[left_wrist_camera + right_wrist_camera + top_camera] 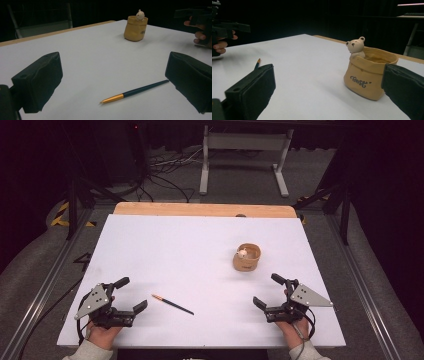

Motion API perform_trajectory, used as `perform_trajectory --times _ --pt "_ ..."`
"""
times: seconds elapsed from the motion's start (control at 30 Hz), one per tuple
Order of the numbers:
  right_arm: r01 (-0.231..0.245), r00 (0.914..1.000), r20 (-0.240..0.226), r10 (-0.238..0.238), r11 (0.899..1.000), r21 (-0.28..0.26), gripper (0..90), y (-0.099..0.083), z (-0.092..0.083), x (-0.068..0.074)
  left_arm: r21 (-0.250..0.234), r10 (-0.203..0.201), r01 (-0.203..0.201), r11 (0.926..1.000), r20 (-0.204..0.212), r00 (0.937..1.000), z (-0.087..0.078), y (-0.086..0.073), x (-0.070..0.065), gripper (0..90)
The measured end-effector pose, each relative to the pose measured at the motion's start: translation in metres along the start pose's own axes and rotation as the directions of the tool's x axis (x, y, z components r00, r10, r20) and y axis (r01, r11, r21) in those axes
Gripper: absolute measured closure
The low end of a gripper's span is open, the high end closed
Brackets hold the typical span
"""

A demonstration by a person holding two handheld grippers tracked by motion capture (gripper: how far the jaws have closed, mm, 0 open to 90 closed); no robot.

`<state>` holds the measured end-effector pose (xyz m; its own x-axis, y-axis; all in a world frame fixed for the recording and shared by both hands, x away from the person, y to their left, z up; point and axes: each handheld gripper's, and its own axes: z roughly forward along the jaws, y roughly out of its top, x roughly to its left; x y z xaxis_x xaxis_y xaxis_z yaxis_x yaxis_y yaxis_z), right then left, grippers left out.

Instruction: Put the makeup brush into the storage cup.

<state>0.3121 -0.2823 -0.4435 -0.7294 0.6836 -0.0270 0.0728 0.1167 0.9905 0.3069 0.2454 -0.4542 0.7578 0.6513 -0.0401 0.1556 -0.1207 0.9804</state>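
Fingers of the left gripper (135,295) are standing spread wide, pinching nothing, low at the near left edge of the white table (200,240). Pen (172,304) is lying flat just to the right of that gripper, apart from it, gold tip pointing left and dark barrel running toward the near right; in the left gripper view it is lying between the two black pads (40,80), touching neither.

Risk here, as a judgement: pen is thin, round and flat on a smooth top. Pads closing from the side could roll it or skid it away; pads coming down too steeply could press on the table and pinch nothing; a grip near the gold tip could let the long barrel swing.

Further right and farther off, the tan pot (246,257) is standing upright, mouth open, well apart from the pen. A small bear figure (356,47) is peeking over its rim at the left side in the right gripper view; the inside looks otherwise bare, though its floor is not fully showing. Pot is light-looking; a pen dropped in at a slant, or a nudge from a gripper, could tip it.

Right gripper (266,291) is resting at the near right, fingers spread, holding nothing, the pot beyond it.
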Motion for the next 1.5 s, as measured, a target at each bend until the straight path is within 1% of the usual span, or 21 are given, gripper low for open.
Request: perform_trajectory --times 0.07,0.13,0.23,0.33,0.47,0.57,0.6,0.63,0.67,0.77,0.9,0.97,1.0,1.07,1.1,1.17,1.23,1.3,1.4,1.43,1.5 --pt "0.003 1.0000 -0.005 -0.003 1.000 0.003 0.0 0.000 0.001 0.000 -0.001 -0.005 0.005 1.0000 -0.003 1.0000 0.000 0.000 0.000 1.8" --pt "0.001 1.0000 -0.004 -0.001 1.000 0.002 0.0 0.000 0.001 0.000 -0.002 0.005 -0.005 1.0000 -0.003 1.0000 0.000 0.001 0.000 1.8" --pt "-0.001 1.0000 0.007 0.001 1.000 -0.002 0.0 0.000 -0.001 0.000 -0.044 -0.010 0.010 0.9990 0.004 0.9999 0.000 0.008 0.000 1.2" --pt "-0.015 0.9998 0.014 0.015 1.000 -0.009 0.0 0.001 -0.003 -0.002 -0.051 -0.011 0.011 0.9986 0.018 0.9998 0.001 0.011 -0.001 1.1" --pt "-0.018 0.9996 0.021 0.018 1.000 -0.013 0.0 0.002 -0.004 -0.003 -0.053 -0.013 0.015 0.9985 0.035 0.9993 0.005 0.015 -0.002 1.0" --pt "-0.023 0.9996 0.017 0.023 1.000 -0.009 0.0 0.002 -0.003 -0.003 -0.056 -0.005 0.008 0.9984 0.048 0.9988 0.011 0.019 -0.004 1.0" --pt "-0.026 0.9996 0.013 0.026 1.000 -0.010 0.0 0.001 -0.003 -0.003 -0.054 0.010 -0.007 0.9985 0.048 0.9988 0.013 0.021 -0.005 1.0" --pt "-0.026 0.9996 0.013 0.026 1.000 -0.010 0.0 0.001 -0.003 -0.003 -0.054 0.010 -0.007 0.9985 0.048 0.9988 0.013 0.021 -0.005 1.0" --pt "-0.029 0.9995 0.011 0.029 1.000 -0.009 0.0 0.001 -0.003 -0.003 -0.056 0.023 -0.020 0.9982 0.056 0.9981 0.017 0.025 -0.007 0.9" --pt "-0.029 0.9995 0.013 0.029 1.000 -0.010 0.0 0.002 -0.003 -0.003 -0.049 0.030 -0.027 0.9985 0.074 0.9968 0.023 0.028 -0.011 0.7" --pt "-0.038 0.9993 0.004 0.038 0.999 -0.008 0.0 0.002 -0.003 -0.004 -0.041 0.033 -0.030 0.9987 0.083 0.9960 0.029 0.033 -0.013 0.6" --pt "-0.039 0.9992 0.000 0.039 0.999 -0.004 0.0 0.001 -0.003 -0.004 -0.037 0.044 -0.041 0.9985 0.094 0.9946 0.031 0.039 -0.014 0.2" --pt "-0.041 0.9992 -0.001 0.041 0.999 -0.002 0.0 0.001 -0.003 -0.004 -0.043 0.054 -0.050 0.9978 0.098 0.9937 0.032 0.043 -0.015 0.1" --pt "-0.051 0.9987 -0.006 0.051 0.999 -0.001 0.0 0.001 -0.002 -0.004 -0.035 0.073 -0.070 0.9970 0.101 0.9922 0.035 0.047 -0.016 0.0" --pt "-0.062 0.9980 -0.011 0.062 0.998 0.005 0.0 0.001 -0.002 -0.004 -0.021 0.083 -0.081 0.9965 0.106 0.9909 0.036 0.049 -0.016 0.0" --pt "-0.070 0.9975 -0.012 0.070 0.997 0.011 0.0 0.001 -0.002 -0.004 0.026 0.080 -0.084 0.9961 0.128 0.9885 0.041 0.051 -0.017 0.0" --pt "-0.069 0.9973 -0.022 0.070 0.997 0.014 0.0 0.001 -0.003 -0.005 0.045 0.084 -0.090 0.9949 0.134 0.9874 0.043 0.052 -0.018 0.1" --pt "-0.067 0.9971 -0.036 0.067 0.998 0.010 0.0 0.001 -0.003 -0.005 0.081 0.095 -0.108 0.9909 0.143 0.9852 0.044 0.055 -0.019 0.5" --pt "-0.055 0.9975 -0.044 0.056 0.998 0.022 0.0 0.001 -0.002 -0.004 0.124 0.119 -0.140 0.9823 0.167 0.9788 0.045 0.062 -0.020 1.1" --pt "-0.052 0.9975 -0.046 0.053 0.998 0.023 0.0 0.001 -0.002 -0.004 0.140 0.127 -0.154 0.9782 0.183 0.9748 0.045 0.065 -0.020 1.0" --pt "-0.035 0.9982 -0.047 0.036 0.999 0.022 0.0 0.002 -0.001 -0.003 0.197 0.134 -0.171 0.9652 0.187 0.9730 0.047 0.073 -0.021 0.3"
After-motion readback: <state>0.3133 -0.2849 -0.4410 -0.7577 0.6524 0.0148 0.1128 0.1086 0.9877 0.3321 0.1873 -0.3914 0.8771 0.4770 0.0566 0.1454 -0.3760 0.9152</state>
